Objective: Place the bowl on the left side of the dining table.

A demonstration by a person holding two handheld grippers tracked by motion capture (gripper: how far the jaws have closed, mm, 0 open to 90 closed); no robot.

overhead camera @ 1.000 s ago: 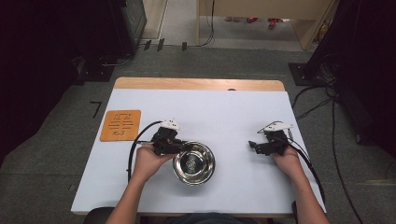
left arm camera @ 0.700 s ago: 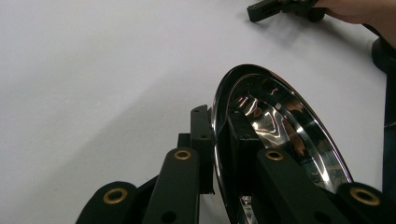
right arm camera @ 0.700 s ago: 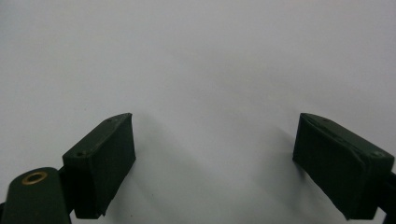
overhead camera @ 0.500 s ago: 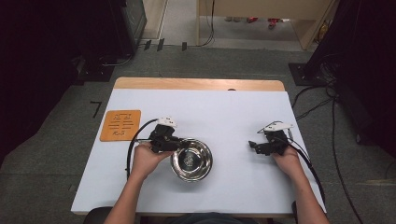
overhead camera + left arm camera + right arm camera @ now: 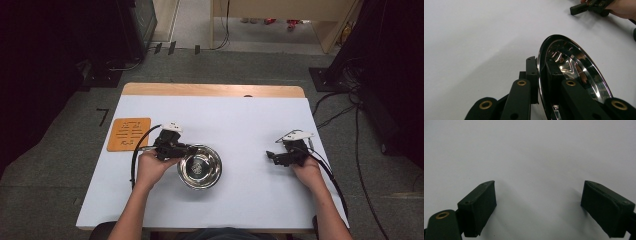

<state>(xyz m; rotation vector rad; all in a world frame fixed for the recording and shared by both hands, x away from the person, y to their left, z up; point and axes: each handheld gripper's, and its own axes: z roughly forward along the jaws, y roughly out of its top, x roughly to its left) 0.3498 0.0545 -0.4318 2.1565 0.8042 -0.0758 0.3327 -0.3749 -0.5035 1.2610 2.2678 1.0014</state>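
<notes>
The bowl (image 5: 200, 167) sits on the table (image 5: 235, 120), right of the mat (image 5: 128, 134).

Bowl (image 5: 574, 75) rim cut off, perhaps half

The high view looked down from above the person's side onto the whole table (image 5: 240, 115). Each gripper view sat close, low over it; both shared its white top.
</notes>
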